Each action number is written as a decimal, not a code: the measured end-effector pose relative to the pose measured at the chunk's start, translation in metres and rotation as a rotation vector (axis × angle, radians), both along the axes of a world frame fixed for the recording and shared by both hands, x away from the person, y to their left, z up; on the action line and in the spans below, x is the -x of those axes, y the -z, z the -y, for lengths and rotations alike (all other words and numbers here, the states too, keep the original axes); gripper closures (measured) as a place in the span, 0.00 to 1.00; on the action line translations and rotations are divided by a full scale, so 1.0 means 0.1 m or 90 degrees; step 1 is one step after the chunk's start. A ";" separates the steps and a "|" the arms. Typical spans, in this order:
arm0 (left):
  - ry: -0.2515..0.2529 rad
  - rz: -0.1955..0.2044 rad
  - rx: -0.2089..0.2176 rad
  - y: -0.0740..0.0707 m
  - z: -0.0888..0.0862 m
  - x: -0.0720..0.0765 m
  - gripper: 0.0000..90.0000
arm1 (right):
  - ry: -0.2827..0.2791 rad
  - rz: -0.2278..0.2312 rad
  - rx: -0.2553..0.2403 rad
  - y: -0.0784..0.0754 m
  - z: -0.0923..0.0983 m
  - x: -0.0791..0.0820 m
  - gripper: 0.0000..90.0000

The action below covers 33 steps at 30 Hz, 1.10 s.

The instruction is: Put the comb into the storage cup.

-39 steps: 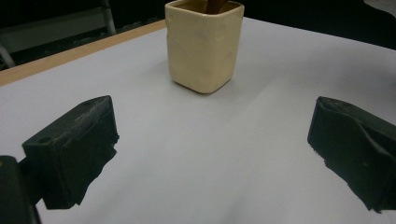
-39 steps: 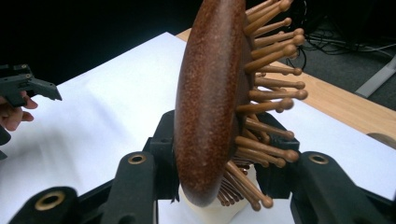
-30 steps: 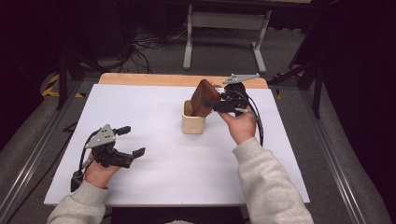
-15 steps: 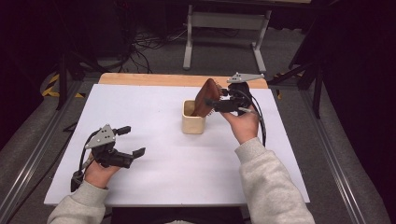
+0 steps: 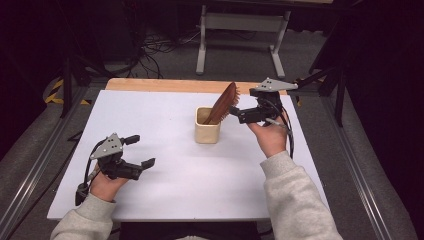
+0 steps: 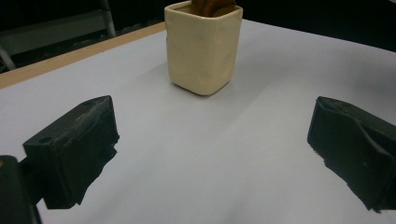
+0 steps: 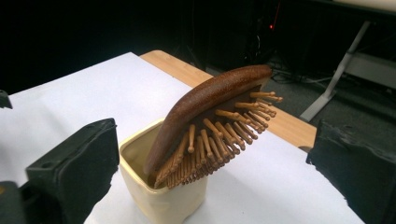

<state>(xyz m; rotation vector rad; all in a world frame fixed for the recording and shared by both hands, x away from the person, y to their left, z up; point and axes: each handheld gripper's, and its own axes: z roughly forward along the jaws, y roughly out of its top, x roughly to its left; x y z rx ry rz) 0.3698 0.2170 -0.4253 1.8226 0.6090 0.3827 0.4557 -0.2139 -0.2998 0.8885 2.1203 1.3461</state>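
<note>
A: From the high view, a cream cup [image 5: 207, 132] stands mid-bench [image 5: 175, 200] with a brown hairbrush [image 5: 223, 103] leaning in it, head up and tilted toward the right gripper [image 5: 239, 115]; that gripper sits just beside the brush, jaws spread, nothing between them.

B: The right gripper view adds what the high view can't; wooden pins on the brush [image 7: 215, 121] face the camera, and its lower end rests inside the cup [image 7: 159, 198]; both black jaws stand wide apart on either side.

A: The left gripper [image 5: 142, 150] lies low near the front-left, jaws spread; its own view shows the cup [image 6: 202, 46] well ahead on white bench [image 6: 210, 163].

B: Against 1 s ago; the right gripper then pinched the brush; now it has let go and drawn back; the left stayed put.
</note>
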 end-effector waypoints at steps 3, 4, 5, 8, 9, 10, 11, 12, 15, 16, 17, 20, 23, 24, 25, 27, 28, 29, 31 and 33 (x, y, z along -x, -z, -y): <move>0.000 -0.001 -0.001 0.00 -0.01 0.01 0.03 | -0.014 0.015 -0.004 -0.02 0.07 0.10 0.01; 0.000 0.001 -0.003 -0.01 -0.02 0.01 0.03 | -0.015 0.017 -0.006 -0.02 0.08 0.12 0.01; 0.000 0.001 -0.002 -0.01 -0.03 0.01 0.03 | -0.021 0.020 -0.008 -0.02 0.10 0.15 0.01; -0.003 0.001 -0.003 -0.02 -0.05 0.02 0.03 | -0.038 0.031 -0.015 -0.02 0.18 0.24 0.01; -0.003 0.000 -0.004 -0.02 -0.06 0.03 0.03 | -0.044 0.034 -0.016 -0.02 0.20 0.27 0.01; -0.005 0.001 -0.004 -0.02 -0.07 0.03 0.03 | -0.046 0.035 -0.017 -0.01 0.23 0.30 0.01; -0.006 0.000 -0.004 -0.02 -0.08 0.04 0.03 | -0.052 0.036 -0.020 0.00 0.26 0.34 0.01; -0.006 0.000 -0.004 -0.02 -0.08 0.04 0.03 | -0.052 0.036 -0.020 0.00 0.26 0.34 0.01; -0.008 0.002 -0.004 -0.03 -0.10 0.06 0.03 | -0.062 0.033 -0.026 0.06 0.34 0.41 0.01; -0.009 0.002 -0.005 -0.03 -0.11 0.06 0.03 | -0.065 0.035 -0.028 0.07 0.37 0.44 0.01; -0.009 -0.003 0.000 -0.03 -0.12 0.07 0.03 | -0.067 0.035 -0.031 0.09 0.39 0.46 0.01; -0.010 -0.005 0.002 -0.03 -0.15 0.08 0.03 | -0.080 0.042 -0.040 0.15 0.46 0.53 0.01; -0.009 -0.002 0.003 -0.03 -0.17 0.08 0.03 | -0.089 0.039 -0.042 0.22 0.51 0.60 0.01; -0.010 -0.002 0.005 -0.03 -0.18 0.08 0.03 | -0.091 0.040 -0.042 0.24 0.52 0.62 0.01; -0.011 -0.004 0.005 -0.03 -0.19 0.09 0.03 | -0.092 0.036 -0.045 0.29 0.56 0.66 0.01; -0.011 -0.005 0.005 -0.03 -0.20 0.10 0.03 | -0.099 0.035 -0.048 0.35 0.59 0.70 0.01; -0.011 -0.005 0.005 -0.03 -0.20 0.10 0.02 | -0.099 0.035 -0.048 0.35 0.59 0.70 0.01; -0.012 -0.007 0.005 -0.03 -0.21 0.10 0.02 | -0.099 0.034 -0.046 0.37 0.59 0.72 0.01; -0.010 -0.006 0.004 -0.02 -0.22 0.11 0.02 | -0.102 0.031 -0.046 0.46 0.62 0.76 0.01; -0.011 -0.005 0.002 -0.01 -0.24 0.12 0.02 | -0.101 0.031 -0.047 0.52 0.64 0.79 0.01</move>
